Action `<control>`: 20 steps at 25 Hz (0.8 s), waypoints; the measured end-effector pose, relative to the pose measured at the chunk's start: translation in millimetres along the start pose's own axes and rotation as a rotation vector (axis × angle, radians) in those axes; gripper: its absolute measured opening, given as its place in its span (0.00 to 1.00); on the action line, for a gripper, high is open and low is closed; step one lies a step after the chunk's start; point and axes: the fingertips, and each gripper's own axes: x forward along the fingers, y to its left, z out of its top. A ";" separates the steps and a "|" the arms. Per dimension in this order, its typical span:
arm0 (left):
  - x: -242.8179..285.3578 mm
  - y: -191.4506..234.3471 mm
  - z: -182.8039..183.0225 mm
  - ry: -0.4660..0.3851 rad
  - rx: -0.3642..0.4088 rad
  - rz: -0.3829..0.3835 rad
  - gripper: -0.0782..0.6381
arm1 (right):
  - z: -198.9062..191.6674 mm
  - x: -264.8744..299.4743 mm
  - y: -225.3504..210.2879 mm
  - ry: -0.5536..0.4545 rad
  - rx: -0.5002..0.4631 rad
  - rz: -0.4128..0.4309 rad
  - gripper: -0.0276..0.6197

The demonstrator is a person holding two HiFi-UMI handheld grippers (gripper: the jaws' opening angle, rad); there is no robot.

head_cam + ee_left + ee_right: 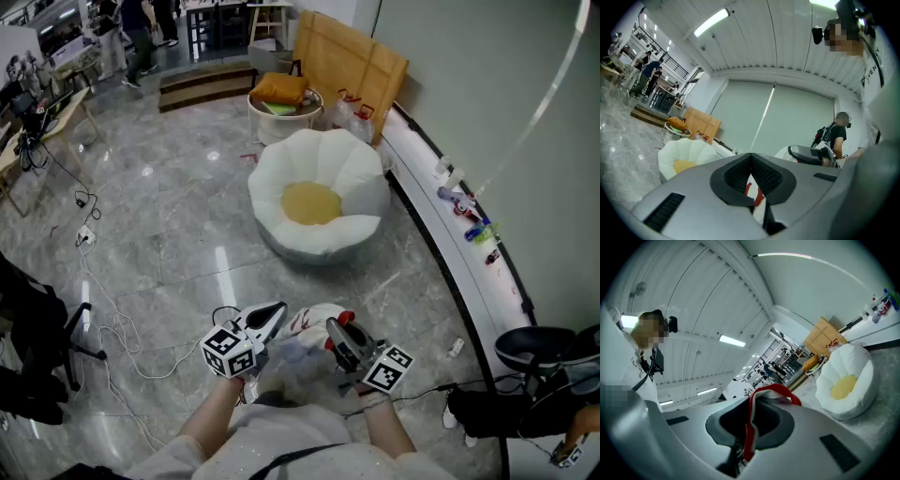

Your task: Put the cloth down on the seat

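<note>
White cloth (314,315) partly hidden by right tool (333,328).

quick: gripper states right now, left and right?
left gripper: closed on the cloth.
right gripper: closed on the same cloth, at its red-trimmed edge.

Grey marble floor (169,216) everywhere, with white cables (103,314) snaking over it on the left. A big cardboard sheet (349,64) leaned on the wall at the back, and just beside it stood a round white tub (281,122) with an orange cushion (278,88) on top. Some clear plastic bags (356,114) sat between the two. A curved white ledge (427,178) ran along the wall with a few small colourful bottles (473,223) on it. There were wooden steps (206,86) further back with a couple of people (141,33) standing past them, and a black stool (536,347) at the lower right.
</note>
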 end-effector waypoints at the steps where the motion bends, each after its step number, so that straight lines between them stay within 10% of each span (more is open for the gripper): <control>1: 1.2 3.9 0.8 0.001 0.000 0.001 0.13 | 0.8 3.8 -2.4 0.000 0.000 -0.003 0.10; 20: 24.2 95.4 43.5 -0.026 0.020 -0.020 0.13 | 38.4 82.8 -47.7 -0.067 -0.057 -0.063 0.10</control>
